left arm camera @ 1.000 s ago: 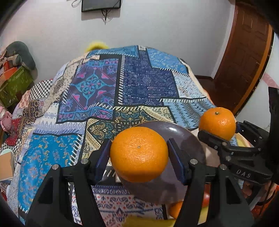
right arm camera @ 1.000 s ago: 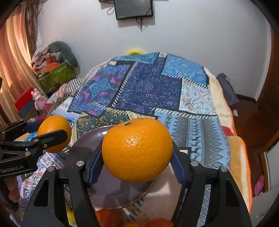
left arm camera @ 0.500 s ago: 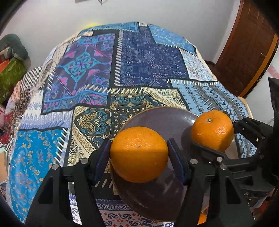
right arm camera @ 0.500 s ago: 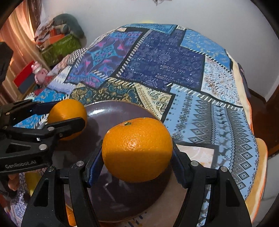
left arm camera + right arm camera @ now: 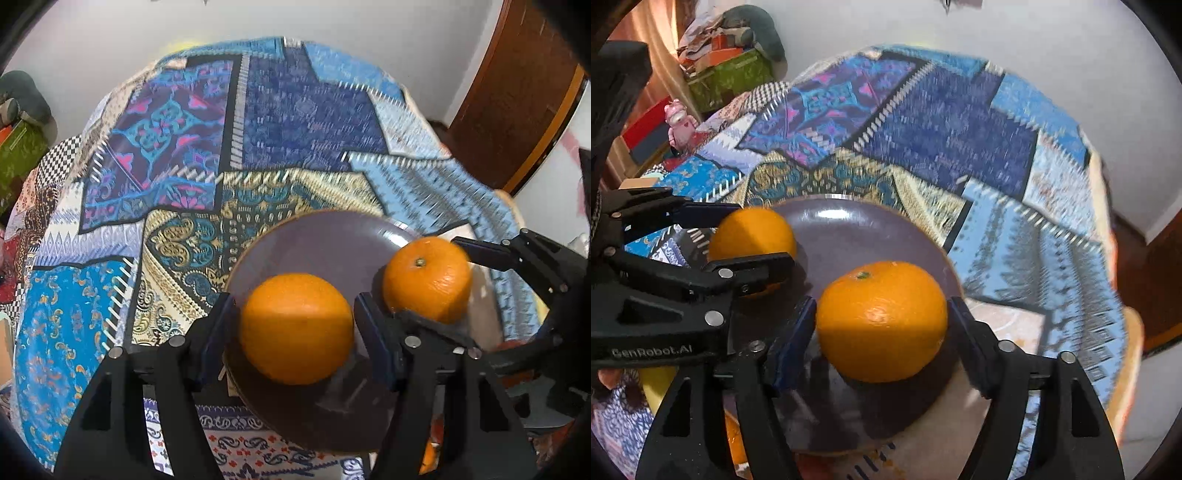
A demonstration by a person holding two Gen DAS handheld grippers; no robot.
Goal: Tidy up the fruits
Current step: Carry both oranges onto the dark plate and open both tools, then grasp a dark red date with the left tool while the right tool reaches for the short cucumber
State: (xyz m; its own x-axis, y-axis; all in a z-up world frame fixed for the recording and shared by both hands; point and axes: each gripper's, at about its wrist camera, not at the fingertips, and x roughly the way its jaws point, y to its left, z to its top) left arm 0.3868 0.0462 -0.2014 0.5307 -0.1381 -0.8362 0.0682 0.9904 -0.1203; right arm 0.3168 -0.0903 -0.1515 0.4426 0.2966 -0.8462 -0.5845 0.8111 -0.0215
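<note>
A dark purple plate (image 5: 325, 243) (image 5: 857, 229) lies on a patterned cloth. Two oranges rest on it. In the left wrist view my left gripper (image 5: 293, 306) straddles one orange (image 5: 295, 328); its jaws are opening, and thin gaps show beside the blue pads. In the right wrist view my right gripper (image 5: 882, 306) straddles the other orange (image 5: 882, 321); its jaws are opening too, pads just off the peel. Each view also shows the other tool from the side: the right gripper (image 5: 443, 284) around its orange (image 5: 428, 277), the left gripper (image 5: 738, 240) around its orange (image 5: 753, 236).
The blue patchwork cloth (image 5: 295, 122) stretches far behind the plate. More orange fruit (image 5: 735, 443) and something yellow (image 5: 657, 384) lie near the plate's front edge. A wooden door (image 5: 517, 110) stands at the right; boxes and clutter (image 5: 727, 74) sit at the left.
Both grippers came down over the plate, each carrying its orange. Their jaws have since widened, and the oranges now sit on the plate between the pads.
</note>
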